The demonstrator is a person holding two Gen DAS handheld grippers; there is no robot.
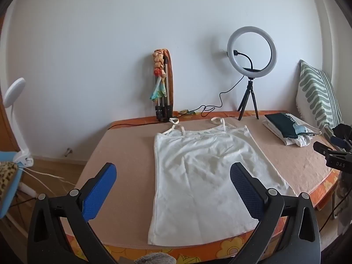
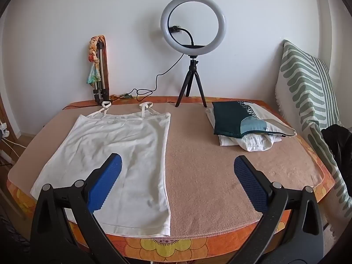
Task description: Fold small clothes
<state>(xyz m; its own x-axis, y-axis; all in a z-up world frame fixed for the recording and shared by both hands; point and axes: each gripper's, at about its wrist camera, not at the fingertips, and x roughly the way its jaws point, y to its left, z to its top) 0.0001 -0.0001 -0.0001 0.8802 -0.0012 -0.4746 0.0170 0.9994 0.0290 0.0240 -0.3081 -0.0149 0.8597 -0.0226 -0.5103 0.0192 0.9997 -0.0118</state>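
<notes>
Lying flat and spread out on the beige felt-covered table [image 2: 220,176], the white cotton strappy camisole [image 2: 114,154] looks laid ready for folding: smoothed, face up, with nothing on it. Its long axis runs away from the claws, the hem at the near table edge just below them and the two thin shoulder straps pointing toward the far wall.

Both claws hover above the near edge, tilted downward, and neither touches cloth. The left gripper [image 1: 173,189] has its blue-padded fingers [image 1: 101,189] spread as wide as they go, empty, with the camisole's left seam and lower body ahead between them. The right gripper [image 2: 178,184] is likewise fully apart and empty; its left finger sits over the camisole's lower right part, while its right finger hangs over bare felt, so the garment's right edge lies between the fingers.

Beyond the right claw and off to its right rests a small stack of folded clothes [image 2: 242,123], dark green on top of white, probably parked clear of the working area. Farther ahead, a white ring light on a black tripod [image 2: 192,24] stands against the wall.

My guess is that each claw takes one side of the hem first.
</notes>
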